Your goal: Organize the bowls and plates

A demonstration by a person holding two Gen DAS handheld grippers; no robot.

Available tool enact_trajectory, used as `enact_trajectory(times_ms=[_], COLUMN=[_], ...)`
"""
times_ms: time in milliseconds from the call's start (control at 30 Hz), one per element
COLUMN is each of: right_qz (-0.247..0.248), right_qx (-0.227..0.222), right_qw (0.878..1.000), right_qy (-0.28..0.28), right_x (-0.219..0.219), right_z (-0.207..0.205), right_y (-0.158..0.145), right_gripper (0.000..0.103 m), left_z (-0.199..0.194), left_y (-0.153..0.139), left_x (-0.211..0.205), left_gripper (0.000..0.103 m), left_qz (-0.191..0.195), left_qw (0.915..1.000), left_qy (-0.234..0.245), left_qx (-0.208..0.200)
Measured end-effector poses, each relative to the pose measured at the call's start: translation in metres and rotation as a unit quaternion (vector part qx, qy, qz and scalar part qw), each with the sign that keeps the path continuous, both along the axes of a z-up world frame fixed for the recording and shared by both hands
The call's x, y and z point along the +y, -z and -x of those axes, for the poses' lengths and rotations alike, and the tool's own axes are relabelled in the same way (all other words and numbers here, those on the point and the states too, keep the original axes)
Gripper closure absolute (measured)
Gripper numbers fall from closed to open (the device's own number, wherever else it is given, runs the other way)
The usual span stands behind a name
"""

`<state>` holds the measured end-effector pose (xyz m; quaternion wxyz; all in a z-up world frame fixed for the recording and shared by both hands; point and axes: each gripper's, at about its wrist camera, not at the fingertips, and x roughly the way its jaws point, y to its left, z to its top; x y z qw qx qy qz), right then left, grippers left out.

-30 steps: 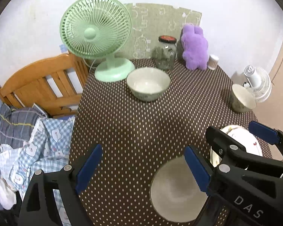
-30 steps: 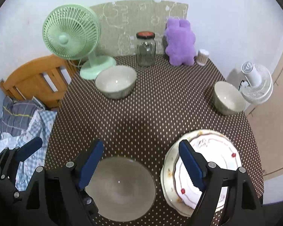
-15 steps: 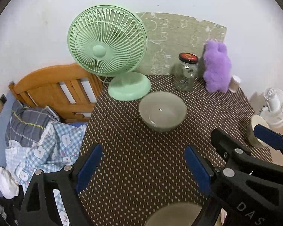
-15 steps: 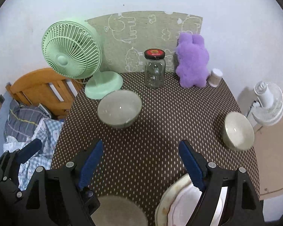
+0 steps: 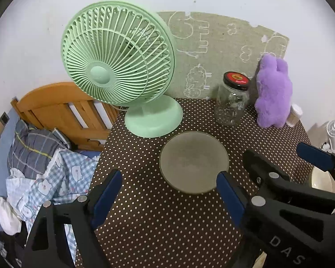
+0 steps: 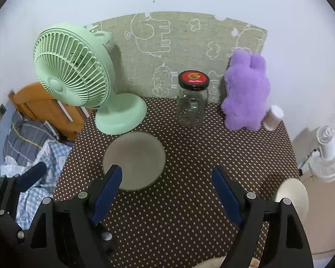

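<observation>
Both tools hover over the dotted tablecloth, and the target looks like the grey bowl at centre frame in the left view. The left gripper has its jaws closing a little, nothing between them yet; the bowl sits just beyond the right-hand pad. The right gripper stands wide apart, empty, with a second bowl at its lower right. My call: straddle the rim squarely, one finger inside, and keep clear of the green fan just behind. Glass jar and purple plush toy line the wall upper right; bedding lies lower left.
</observation>
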<state>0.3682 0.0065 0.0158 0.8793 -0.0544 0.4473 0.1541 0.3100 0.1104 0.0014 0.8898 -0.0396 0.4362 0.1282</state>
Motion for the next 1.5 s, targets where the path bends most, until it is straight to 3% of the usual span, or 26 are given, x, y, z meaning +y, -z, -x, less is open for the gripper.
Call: enact_trajectory(times_ms=[467,667,1000,1100,1167,1300,1500], right_qz=[-0.002,0.003,-0.004,0.003,0.003,0.008,-0.002], right_qx=[0.016,0.027,0.079,0.081,0.087,0.099,0.102], right_qw=[1.000,1.000,0.997,0.997,0.996,0.995,0.995], right_qy=[-0.019,-0.011,-0.004,-0.002,-0.003,-0.008,-0.014], right_x=[0.028,0.043,0.050,0.051,0.050,0.051,0.050], right_z=[-0.065,-0.085,-0.097,-0.097,-0.097,-0.098,-0.097], right_y=[0.049,0.077,0.122,0.130,0.134,0.143,0.141], right_gripper=[0.018,0.019,0.038,0.049,0.051,0.065,0.069], left_z=[-0.060,-0.078,-0.089,-0.090,-0.089,-0.090,-0.089], left_y=[0.051,0.078,0.117,0.125,0.129,0.134,0.129], left_x=[0.023,0.034,0.038,0.039,0.038,0.039,0.040], left_gripper=[0.017,0.024,0.052,0.059,0.061,0.065,0.067], left_qz=[-0.012,0.001,0.026,0.032,0.035,0.044,0.057], left_qw=[0.9998,0.9997,0.9977,0.9968,0.9964,0.9955,0.9955], left_qy=[-0.010,-0.007,-0.008,-0.008,-0.005,-0.003,0.002], left_qx=[0.011,0.022,0.062,0.072,0.077,0.084,0.076])
